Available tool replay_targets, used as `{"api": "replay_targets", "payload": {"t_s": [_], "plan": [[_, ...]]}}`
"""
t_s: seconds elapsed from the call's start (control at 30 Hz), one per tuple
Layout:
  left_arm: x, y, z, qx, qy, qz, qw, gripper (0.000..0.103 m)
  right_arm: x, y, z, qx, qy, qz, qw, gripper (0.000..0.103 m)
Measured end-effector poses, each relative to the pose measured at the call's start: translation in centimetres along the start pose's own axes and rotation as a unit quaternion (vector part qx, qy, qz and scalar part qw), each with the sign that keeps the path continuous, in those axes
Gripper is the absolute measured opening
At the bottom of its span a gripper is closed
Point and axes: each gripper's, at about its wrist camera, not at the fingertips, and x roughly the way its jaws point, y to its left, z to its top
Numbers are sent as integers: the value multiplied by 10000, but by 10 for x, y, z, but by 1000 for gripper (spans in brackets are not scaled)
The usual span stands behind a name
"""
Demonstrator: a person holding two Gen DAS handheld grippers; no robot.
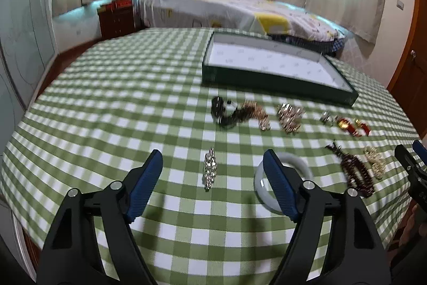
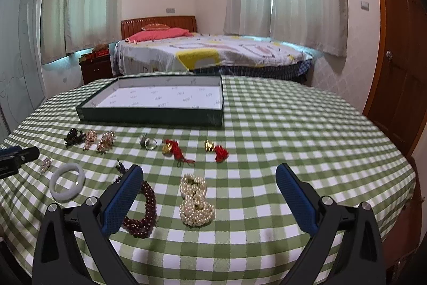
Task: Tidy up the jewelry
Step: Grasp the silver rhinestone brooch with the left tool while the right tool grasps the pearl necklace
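Several jewelry pieces lie on the green checked tablecloth [image 1: 106,98]. My left gripper [image 1: 213,164] is open and empty, with a silver beaded piece [image 1: 210,168] between its fingers and a white bangle [image 1: 283,180] behind its right finger. My right gripper [image 2: 209,180] is open and empty above a pearl bracelet [image 2: 196,200], with a dark red bead bracelet [image 2: 144,213] by its left finger. A green tray with a white lining [image 1: 269,59] stands empty at the back; it also shows in the right wrist view [image 2: 157,98].
In a row before the tray lie a black piece [image 2: 73,137], gold clusters [image 2: 102,142], a silver ring [image 2: 148,143] and red-and-gold charms [image 2: 176,150]. A bed [image 2: 213,52] stands beyond the table. A wooden door [image 2: 397,58] is at the right.
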Motion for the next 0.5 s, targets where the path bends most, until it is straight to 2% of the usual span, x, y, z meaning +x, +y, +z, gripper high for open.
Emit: {"api": "replay_targets", "payload": {"t_s": [0.23,0.5], "plan": [[31,7,-6,-71,443,-165,9989,50,18,-5,-8,137,329,114,9993,97],[41,-2,-4,309,399,95,9987,47,30,-7,-13,195,560,204,9980,97]]}}
